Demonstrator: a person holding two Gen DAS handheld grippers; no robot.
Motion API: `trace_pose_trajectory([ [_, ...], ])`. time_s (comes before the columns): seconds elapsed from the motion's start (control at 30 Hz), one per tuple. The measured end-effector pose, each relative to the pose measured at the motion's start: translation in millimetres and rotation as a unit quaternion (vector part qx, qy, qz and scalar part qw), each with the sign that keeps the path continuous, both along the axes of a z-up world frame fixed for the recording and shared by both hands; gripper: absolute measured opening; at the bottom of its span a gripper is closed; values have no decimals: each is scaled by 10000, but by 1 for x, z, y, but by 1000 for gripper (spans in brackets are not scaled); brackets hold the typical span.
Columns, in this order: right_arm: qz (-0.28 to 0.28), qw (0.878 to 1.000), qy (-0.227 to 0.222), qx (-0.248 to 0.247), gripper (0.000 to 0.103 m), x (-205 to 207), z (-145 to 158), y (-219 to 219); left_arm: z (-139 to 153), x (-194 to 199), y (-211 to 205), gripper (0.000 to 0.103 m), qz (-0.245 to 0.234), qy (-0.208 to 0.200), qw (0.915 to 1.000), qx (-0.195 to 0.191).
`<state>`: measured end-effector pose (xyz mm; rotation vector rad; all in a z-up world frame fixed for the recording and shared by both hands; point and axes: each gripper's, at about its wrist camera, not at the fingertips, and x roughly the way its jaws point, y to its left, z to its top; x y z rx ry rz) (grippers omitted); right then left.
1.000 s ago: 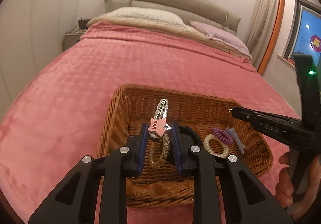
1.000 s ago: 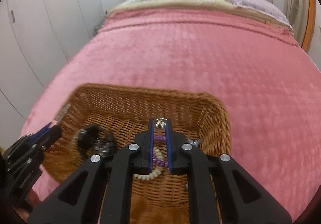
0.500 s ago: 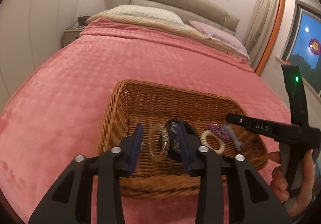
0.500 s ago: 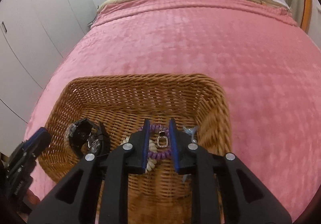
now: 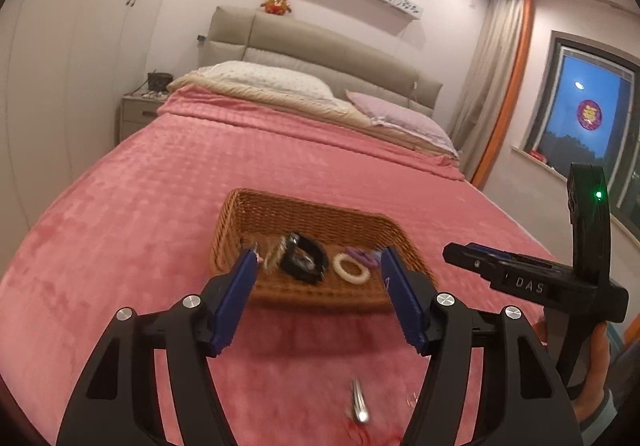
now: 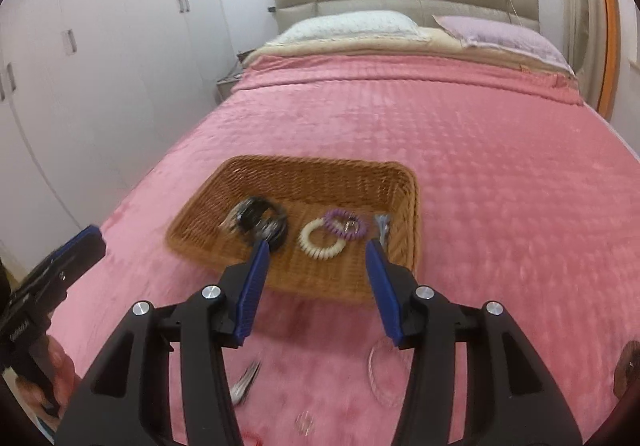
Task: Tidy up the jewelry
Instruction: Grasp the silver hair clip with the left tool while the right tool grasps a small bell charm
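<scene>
A wicker basket (image 5: pixel 362 228) (image 6: pixel 408 202) sits on the pink bedspread. It holds a black bracelet (image 5: pixel 304 260) (image 6: pixel 262 222), a cream coil ring (image 5: pixel 353 273) (image 6: pixel 320 242), a purple coil ring (image 6: pixel 344 224) and a blue clip (image 6: pixel 382 226). My left gripper (image 5: pixel 318 264) is open and empty, pulled back short of the basket. My right gripper (image 6: pixel 316 250) is open and empty, also in front of the basket. A silver hair clip (image 5: pixel 358 404) (image 6: pixel 244 382) and a clear bangle (image 6: pixel 386 376) lie on the bedspread near me.
The pink bedspread (image 6: pixel 440 134) stretches to pillows (image 5: pixel 272 80) and a grey headboard at the far end. White wardrobes (image 6: pixel 80 66) line the left wall. A nightstand (image 5: pixel 138 110) stands by the bed. A window (image 5: pixel 588 126) is on the right.
Both grippers opened wide, let their pieces drop into the basket, and drew back and up from it. The basket now looks smaller and farther away.
</scene>
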<state>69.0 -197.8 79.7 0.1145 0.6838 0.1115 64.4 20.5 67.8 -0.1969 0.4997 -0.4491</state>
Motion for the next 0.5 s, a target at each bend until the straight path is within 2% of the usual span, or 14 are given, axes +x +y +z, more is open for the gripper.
trace_pose_trajectory([
  [0.17,14,10000,-27,-71,47,-43,-15,8,-8,-37,3,62,-79,-9,10000,39],
  [0.5,-77,9987,476,-139,46,-80,-91,15,-65,-65,-7,60,-313,515,9975,381],
])
